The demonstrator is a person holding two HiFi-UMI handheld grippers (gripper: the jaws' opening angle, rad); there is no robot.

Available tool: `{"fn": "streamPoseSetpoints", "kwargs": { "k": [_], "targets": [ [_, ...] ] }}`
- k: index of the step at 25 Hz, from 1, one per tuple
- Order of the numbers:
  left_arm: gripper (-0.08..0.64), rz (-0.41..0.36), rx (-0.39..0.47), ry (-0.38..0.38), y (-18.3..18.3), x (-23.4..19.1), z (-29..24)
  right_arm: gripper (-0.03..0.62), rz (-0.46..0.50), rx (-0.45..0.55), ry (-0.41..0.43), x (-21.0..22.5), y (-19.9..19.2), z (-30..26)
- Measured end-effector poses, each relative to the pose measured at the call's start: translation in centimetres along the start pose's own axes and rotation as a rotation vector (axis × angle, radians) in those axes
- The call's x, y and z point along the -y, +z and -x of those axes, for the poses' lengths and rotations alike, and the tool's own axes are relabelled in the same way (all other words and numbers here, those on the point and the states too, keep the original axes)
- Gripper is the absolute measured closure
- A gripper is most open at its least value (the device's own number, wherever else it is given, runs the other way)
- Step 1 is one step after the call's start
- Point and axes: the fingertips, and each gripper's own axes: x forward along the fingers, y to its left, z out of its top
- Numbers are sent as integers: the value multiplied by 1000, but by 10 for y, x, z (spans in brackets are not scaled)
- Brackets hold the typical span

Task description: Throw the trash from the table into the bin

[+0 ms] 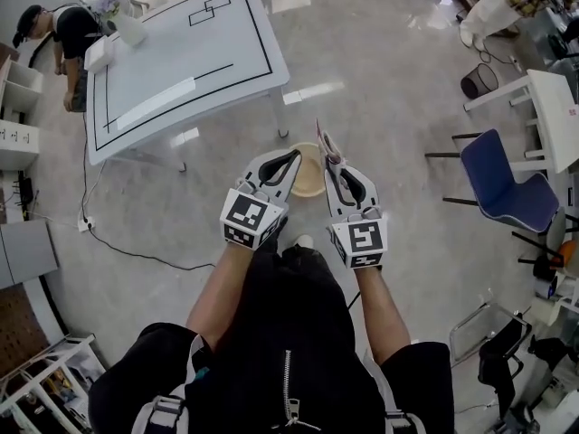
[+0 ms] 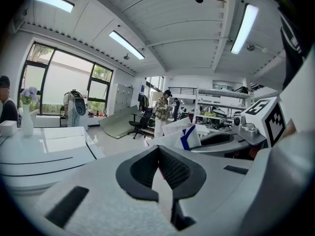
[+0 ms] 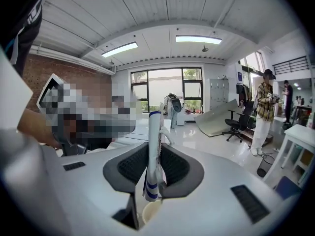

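Beige bin (image 1: 308, 192) between white table (image 1: 181, 52) and blue chair (image 1: 502, 183)

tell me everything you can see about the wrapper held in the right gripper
The wrapper is a thin, flattened white packet, paper or foil by its look, with blue bands near its lower end and a blue top edge. It stands upright, edge-on to that gripper's camera, pinched in the right gripper and sticking out above and below its jaws. Nothing else touches it. It hangs above the beige bin on the floor.
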Motion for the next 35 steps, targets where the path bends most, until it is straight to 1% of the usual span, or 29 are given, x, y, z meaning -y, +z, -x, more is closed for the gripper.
{"fn": "streamPoseSetpoints", "kwargs": {
  "k": [7,12,17,19,21,22,24,26,28,31,35],
  "targets": [
    [552,-3,-5,-45,-23,-10,-28,515,-49,-30,-26,18,-51,-39],
    [552,-7,7,-62,-62,-16,-49,515,-59,-37,-35,25,-101,-63],
    [552,-15,-5,-54,-130,-35,-80,515,-52,-55,-43,39,-166,-97],
    [552,-11,1,-58,-156,-40,-89,515,-53,-67,-42,43,-194,-111],
    [552,-28,13,-65,-177,-43,-98,515,-59,-67,-40,46,-219,-124],
    [552,-34,13,-60,-188,-46,-104,515,-63,-61,-38,48,-231,-131],
    [552,-32,1,-24,-215,-59,-117,515,-71,-48,-31,52,-255,-150],
    [552,-1,-4,17,-248,-76,-131,515,-86,-42,-22,55,-284,-173],
    [552,24,-1,39,-285,-90,-144,515,-90,-41,-17,55,-318,-198],
    [552,20,11,33,-338,-98,-163,515,-98,-34,-12,56,-366,-228],
    [552,12,15,30,-396,-99,-186,515,-126,-26,-27,66,-423,-253]
  ]
}}
